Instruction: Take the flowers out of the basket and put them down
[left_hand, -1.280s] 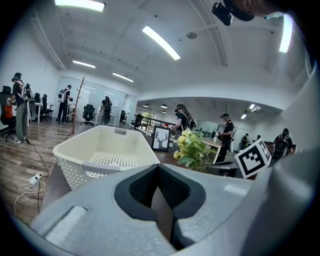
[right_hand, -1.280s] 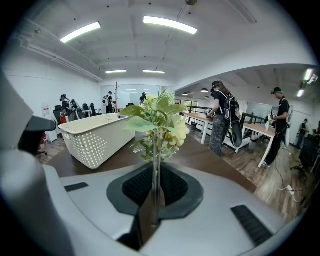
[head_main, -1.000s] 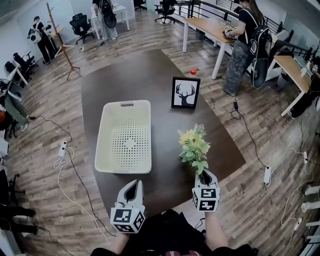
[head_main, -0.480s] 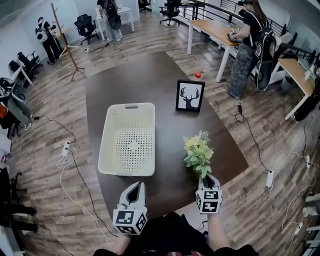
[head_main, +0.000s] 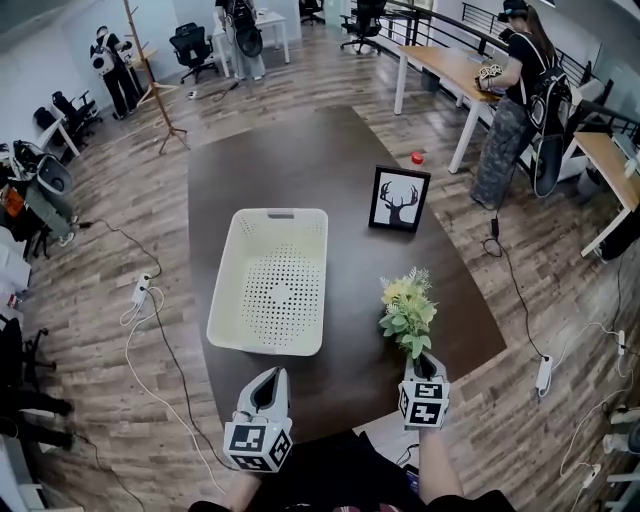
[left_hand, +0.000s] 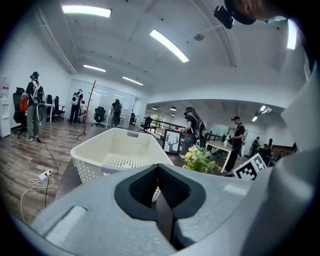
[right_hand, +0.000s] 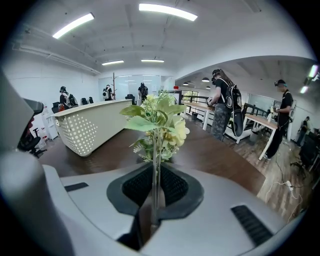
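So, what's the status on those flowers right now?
Right gripper shut on flowers, stems pinched. Left gripper shut, empty. Flowers upright, outside basket, to its right. Picture frame beyond, apart.

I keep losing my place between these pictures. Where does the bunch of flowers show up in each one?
Head view: the flowers are lower right of centre, just above the right gripper.
Left gripper view: the flowers are small, right of centre, past the basket's corner.
Right gripper view: the flowers are dead centre, stems pinched between the jaws.
Shared landmark: the white basket, left of the flowers in every view.
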